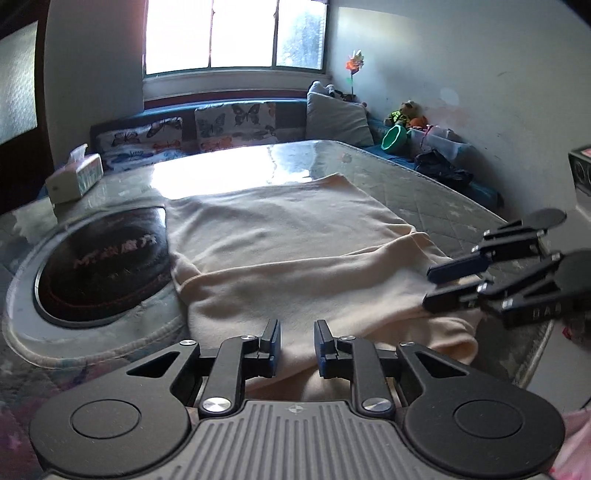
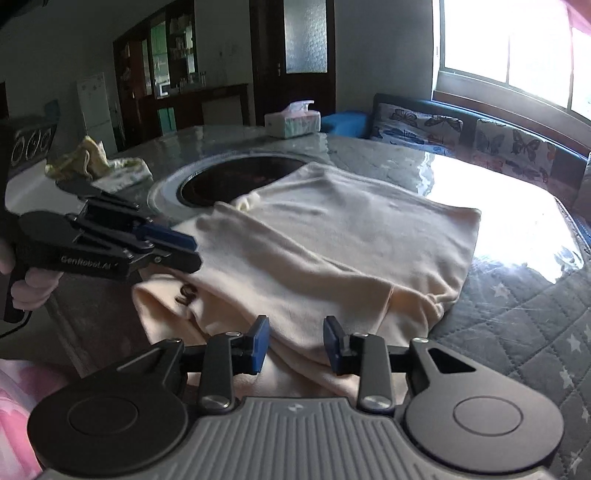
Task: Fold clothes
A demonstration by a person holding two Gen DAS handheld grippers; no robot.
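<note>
On the quilted table [image 1: 436, 192], beside the dark round hob [image 1: 103, 266] set into its top, lies the cream garment [image 1: 295, 251] — spread flat with one layer folded over toward the near edge, where a bunched end hangs off just past the hob's side of the table. In the right wrist view the same garment [image 2: 332, 240] shows a sleeve crossing it diagonally, with its far corner touching the rim of the hob [image 2: 236, 181].

The left gripper [image 1: 296, 343] hovers over the garment's near edge, on the side away from the hob; its jaws stand apart with cloth visible between them, nothing clamped. The right gripper [image 2: 295, 345] sits likewise at the near edge, farther from the hob, jaws parted and gripping nothing. Seen from the left wrist, the right gripper [image 1: 439, 286] comes in from the side just above the folded layer.

Beyond the hob stands a tissue box [image 1: 75, 179], and past it a bench with butterfly cushions [image 1: 236, 123] under the window [image 1: 236, 33]. A crumpled yellowish cloth [image 2: 92, 162] lies on the table's edge near the hob.
</note>
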